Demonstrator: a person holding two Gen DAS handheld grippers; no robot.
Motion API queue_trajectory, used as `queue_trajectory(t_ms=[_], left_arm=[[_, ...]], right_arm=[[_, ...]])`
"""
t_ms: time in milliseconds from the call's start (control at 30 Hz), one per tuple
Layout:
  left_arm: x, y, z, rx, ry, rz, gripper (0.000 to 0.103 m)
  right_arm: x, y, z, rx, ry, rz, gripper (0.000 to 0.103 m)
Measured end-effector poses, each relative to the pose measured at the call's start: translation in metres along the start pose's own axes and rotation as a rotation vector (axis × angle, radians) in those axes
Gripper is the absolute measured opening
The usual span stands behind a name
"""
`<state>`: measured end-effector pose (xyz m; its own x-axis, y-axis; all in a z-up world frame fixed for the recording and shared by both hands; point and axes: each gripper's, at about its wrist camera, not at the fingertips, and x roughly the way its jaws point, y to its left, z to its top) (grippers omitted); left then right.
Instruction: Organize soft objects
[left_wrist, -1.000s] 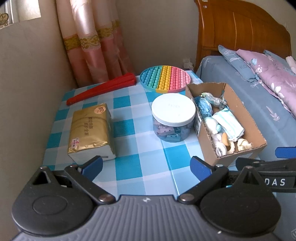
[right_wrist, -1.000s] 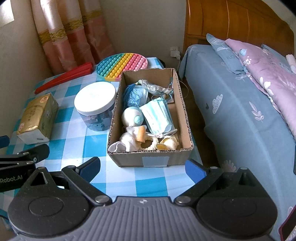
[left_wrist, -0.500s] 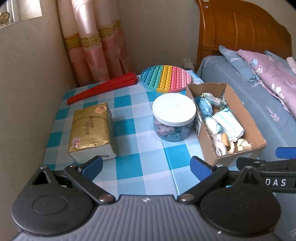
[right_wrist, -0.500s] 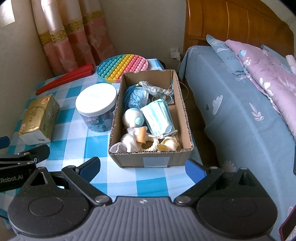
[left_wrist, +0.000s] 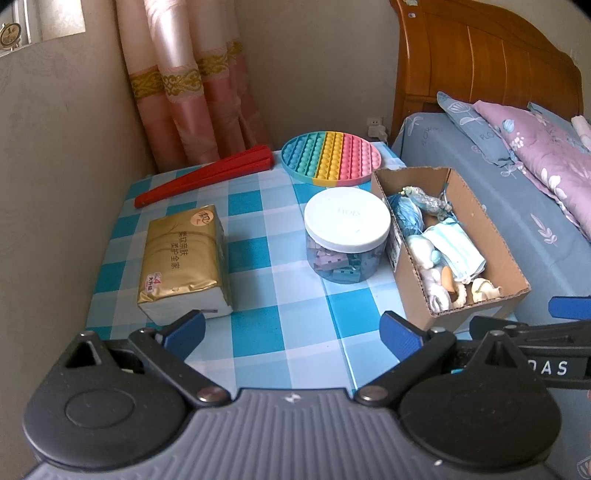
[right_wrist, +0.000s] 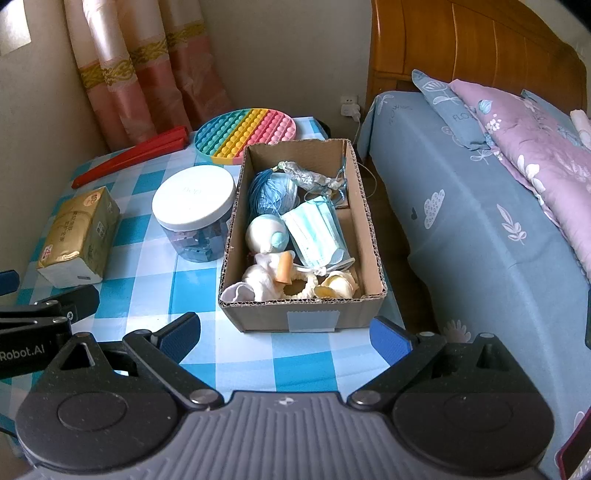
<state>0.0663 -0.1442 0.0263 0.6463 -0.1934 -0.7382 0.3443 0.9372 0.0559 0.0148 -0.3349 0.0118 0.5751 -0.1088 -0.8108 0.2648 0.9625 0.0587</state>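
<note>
A cardboard box stands on the right of the blue checked table. It holds soft things: a blue yarn ball, a face mask, a white and blue ball, white cloth and a yellowish piece. My right gripper is open and empty, just in front of the box. My left gripper is open and empty over the table's front edge, in front of a gold tissue pack and a white-lidded jar.
A rainbow pop-it disc and a red folded fan lie at the back of the table. Curtains and a wall stand behind and to the left. A bed with blue sheets lies to the right.
Both grippers have pulled back and up a little, so the table and box look slightly farther away. Nothing on the table has moved.
</note>
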Motion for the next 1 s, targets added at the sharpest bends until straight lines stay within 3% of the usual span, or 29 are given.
queue_trajectory(t_ms=[1000], left_arm=[[-0.0043, -0.0004, -0.0001, -0.003, 0.001, -0.002, 0.100]], right_arm=[[-0.0033, 0.0012, -0.0003, -0.008, -0.009, -0.008, 0.100]])
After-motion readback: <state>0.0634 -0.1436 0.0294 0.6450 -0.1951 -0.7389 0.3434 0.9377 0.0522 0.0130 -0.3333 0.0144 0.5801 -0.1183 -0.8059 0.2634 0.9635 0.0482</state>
